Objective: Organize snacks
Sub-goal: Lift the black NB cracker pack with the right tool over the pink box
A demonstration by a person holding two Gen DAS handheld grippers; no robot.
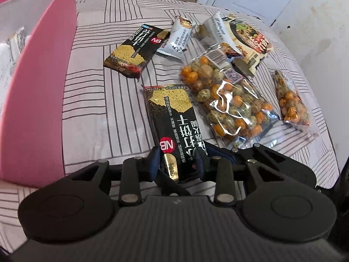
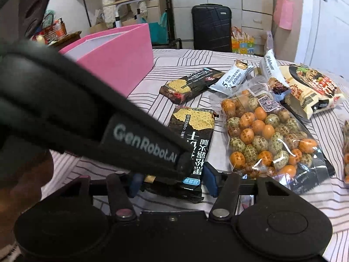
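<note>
left tongs (image 1: 177, 163) clamp the near black cracker pack (image 1: 172, 118) on the striped bed (image 1: 98, 113); right tongs (image 2: 172, 182) gape, pink box (image 1: 41, 100) at nine o'clock.

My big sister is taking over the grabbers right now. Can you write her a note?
Left gripper: shut on the near black cracker pack.
Right gripper: jaws either side of that pack's end; grip unclear.
Pink box on the left already holds a wrapped snack.
Left on the cloth: second cracker pack, white snack packet, noodle bag, two nut bags.
</note>
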